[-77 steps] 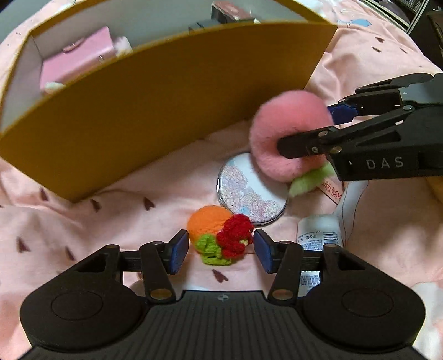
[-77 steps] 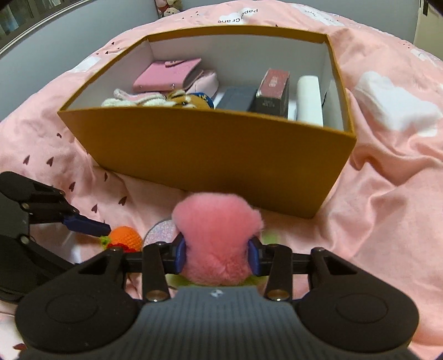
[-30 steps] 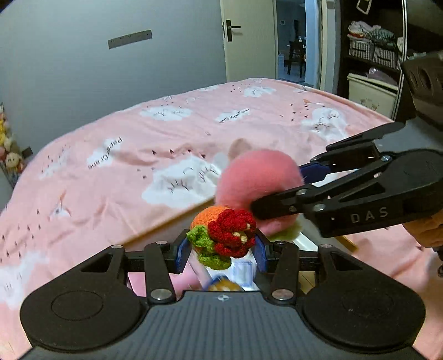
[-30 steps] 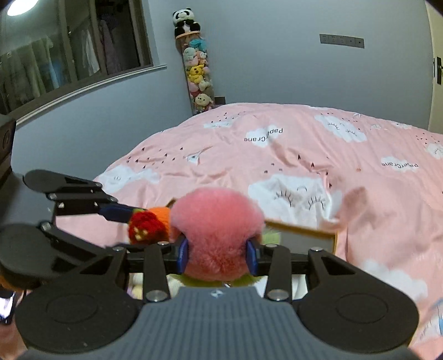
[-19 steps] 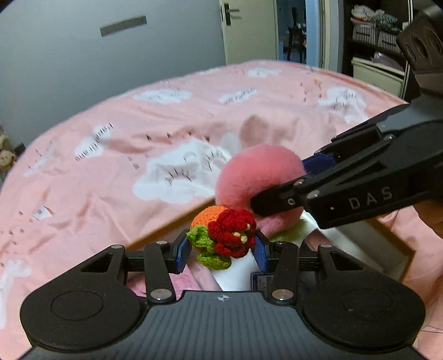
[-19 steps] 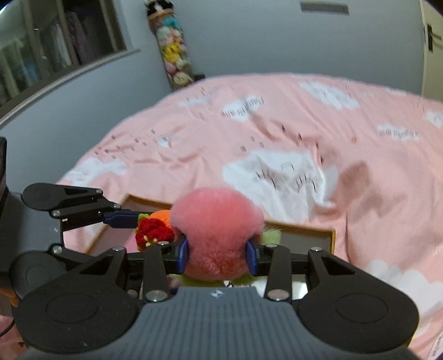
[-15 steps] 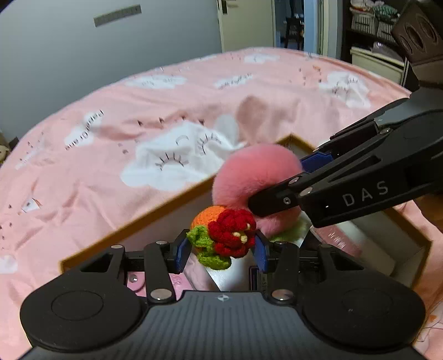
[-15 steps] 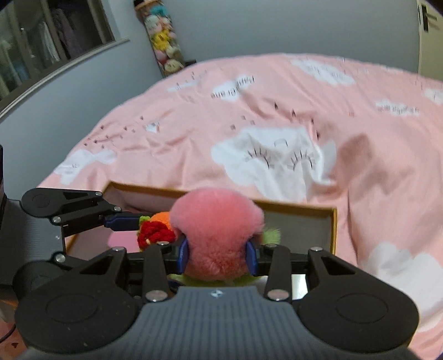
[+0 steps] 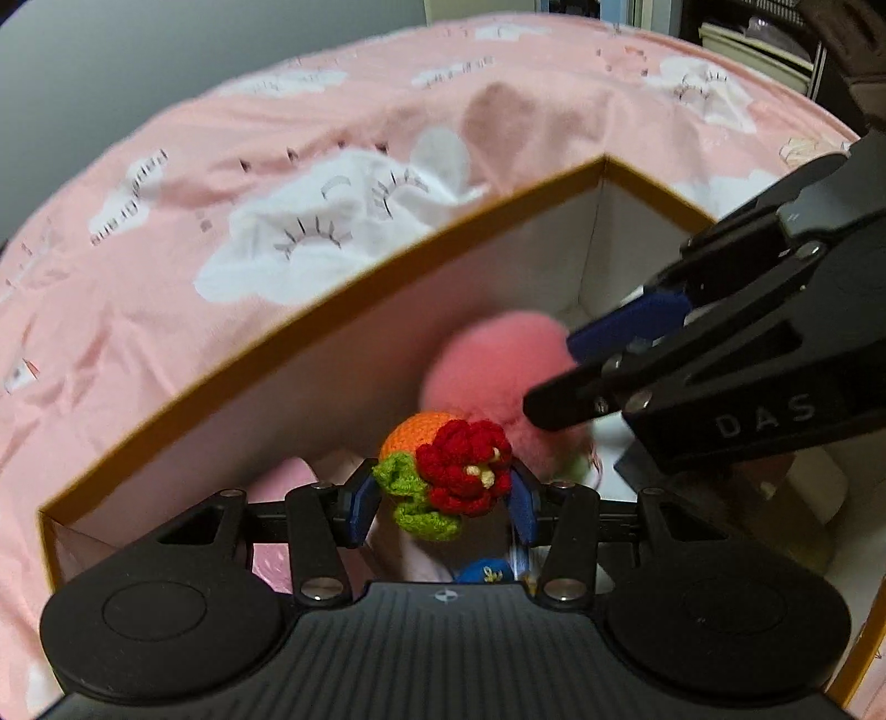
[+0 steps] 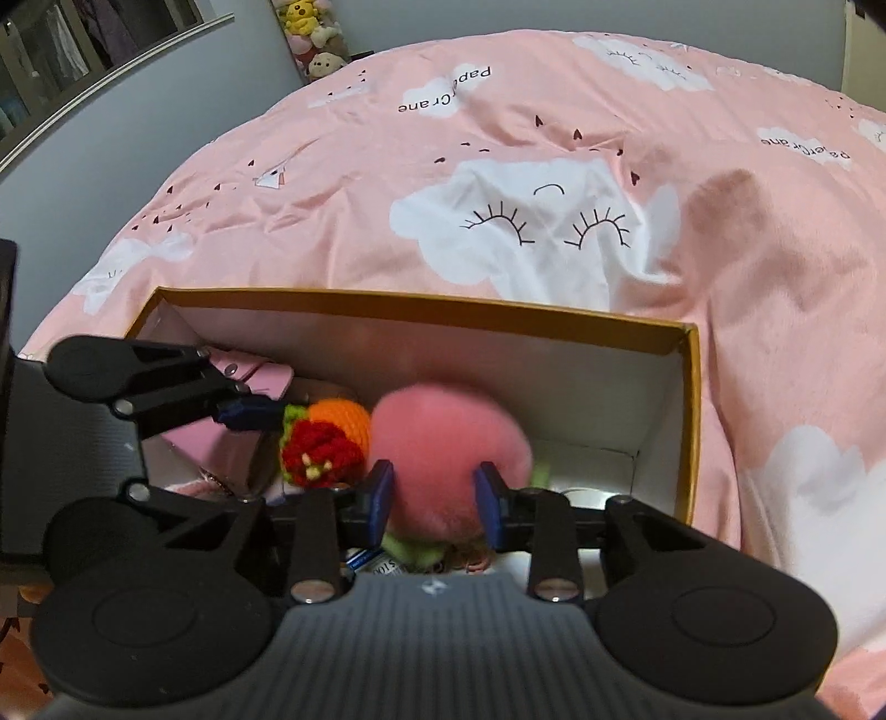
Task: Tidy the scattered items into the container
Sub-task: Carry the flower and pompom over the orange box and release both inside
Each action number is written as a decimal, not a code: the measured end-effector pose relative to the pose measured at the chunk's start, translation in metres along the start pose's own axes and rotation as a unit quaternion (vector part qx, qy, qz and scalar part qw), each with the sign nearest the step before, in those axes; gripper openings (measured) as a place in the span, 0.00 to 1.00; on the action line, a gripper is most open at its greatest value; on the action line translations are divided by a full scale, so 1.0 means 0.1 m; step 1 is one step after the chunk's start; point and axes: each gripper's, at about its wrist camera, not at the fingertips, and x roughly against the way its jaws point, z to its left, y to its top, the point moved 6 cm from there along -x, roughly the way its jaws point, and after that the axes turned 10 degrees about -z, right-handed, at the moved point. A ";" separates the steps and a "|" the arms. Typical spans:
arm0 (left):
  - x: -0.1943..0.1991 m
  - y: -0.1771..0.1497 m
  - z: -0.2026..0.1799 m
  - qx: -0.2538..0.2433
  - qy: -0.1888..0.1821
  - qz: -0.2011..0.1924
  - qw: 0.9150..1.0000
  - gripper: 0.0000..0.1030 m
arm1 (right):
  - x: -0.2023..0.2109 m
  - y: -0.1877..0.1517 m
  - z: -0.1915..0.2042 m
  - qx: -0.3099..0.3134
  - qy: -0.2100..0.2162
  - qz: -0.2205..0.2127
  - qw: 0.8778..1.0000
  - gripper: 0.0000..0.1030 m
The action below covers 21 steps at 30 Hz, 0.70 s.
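My left gripper [image 9: 440,495] is shut on a crocheted orange ball with a red flower and green leaf [image 9: 448,471]; it also shows in the right wrist view [image 10: 326,437]. My right gripper [image 10: 434,493] is shut on a fluffy pink pompom [image 10: 448,443], seen in the left wrist view too [image 9: 487,365]. Both grippers hold their items over the inside of the mustard-yellow box [image 10: 421,310] with white inner walls [image 9: 332,332]. In the left wrist view my right gripper [image 9: 559,382] reaches in from the right.
Inside the box lie a pink wallet [image 10: 243,387], a blue-labelled item [image 9: 487,570] and other small things, mostly hidden by the grippers. The box sits on a pink bedspread with cloud faces [image 10: 531,221]. A grey wall and plush toys [image 10: 315,33] stand behind.
Both grippers have tilted down and moved forward over the box with their items still held. The box's inside now fills the lower view.
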 end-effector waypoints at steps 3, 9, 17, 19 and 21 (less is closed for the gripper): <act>0.00 -0.01 -0.01 -0.005 0.002 0.003 1.000 0.56 | 0.02 0.00 0.02 0.004 -0.001 0.001 1.000 0.35; 0.03 -0.04 -0.03 -0.016 -0.003 0.012 1.000 0.62 | 0.07 0.00 0.02 0.003 -0.006 -0.004 1.000 0.35; 0.23 -0.04 -0.01 -0.013 -0.003 -0.003 1.000 0.62 | 0.20 0.01 0.05 0.008 -0.010 -0.022 1.000 0.45; 0.32 -0.02 -0.02 -0.014 -0.001 -0.014 1.000 0.62 | 0.24 0.01 0.07 0.014 -0.011 -0.032 0.999 0.47; 0.42 0.00 -0.04 -0.015 0.002 -0.027 1.000 0.62 | 0.31 0.03 0.10 0.023 -0.012 -0.045 0.999 0.48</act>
